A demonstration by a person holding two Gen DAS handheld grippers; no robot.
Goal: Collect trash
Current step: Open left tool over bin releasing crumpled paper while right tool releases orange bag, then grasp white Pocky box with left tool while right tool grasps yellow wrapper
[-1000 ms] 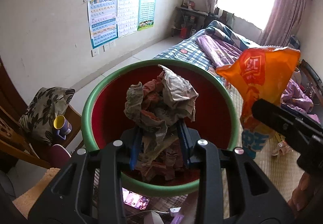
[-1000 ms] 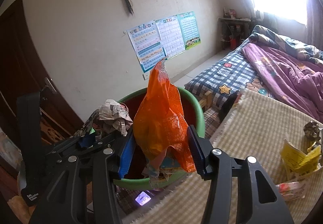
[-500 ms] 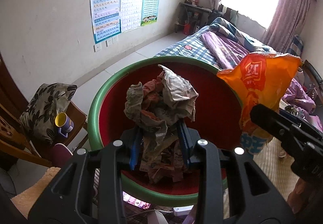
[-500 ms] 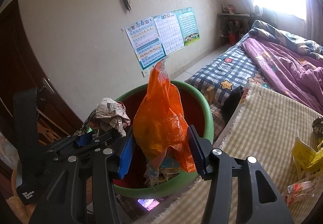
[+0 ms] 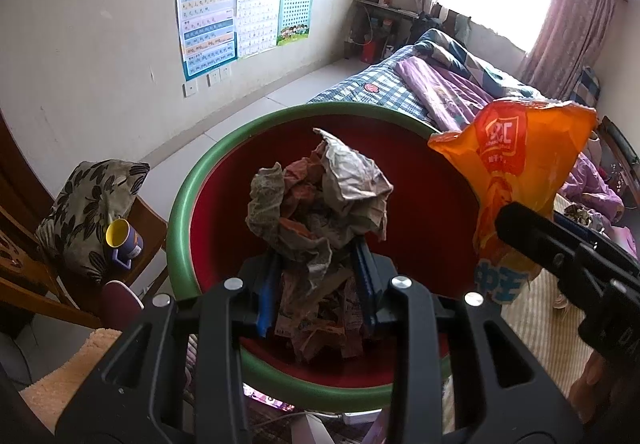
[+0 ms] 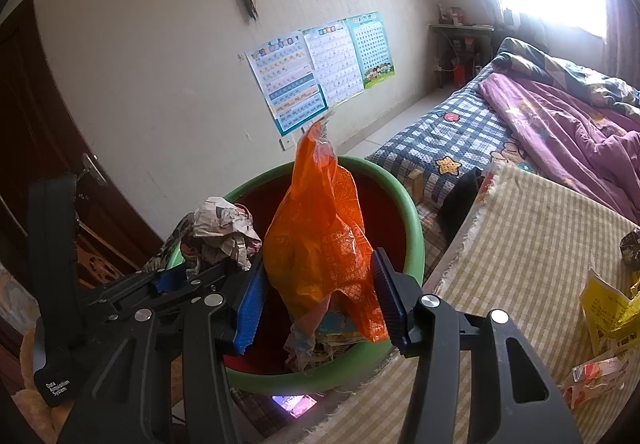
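A round bin with a green rim [image 5: 188, 199] and red inside stands just below both grippers; it also shows in the right wrist view [image 6: 416, 228]. My left gripper [image 5: 316, 296] is shut on a wad of crumpled newspaper [image 5: 320, 195] and holds it over the bin's mouth. My right gripper [image 6: 320, 304] is shut on an orange plastic snack bag [image 6: 320, 236], upright over the bin. The bag [image 5: 516, 171] hangs at the bin's right rim in the left wrist view. The wad [image 6: 224, 232] sits left of the bag in the right wrist view.
A beige checked cloth surface [image 6: 532, 244] at the right carries a yellow wrapper [image 6: 608, 308], a red-and-white wrapper [image 6: 592, 376] and a dark crumpled piece [image 6: 630, 248]. A wooden chair [image 5: 132, 244] with a patterned cushion and a yellow-lined mug [image 5: 122, 238] stands left. A bed [image 6: 560, 123] lies behind.
Both grippers, still holding their trash, have moved closer over the bin; the bin sits larger and lower in both views.
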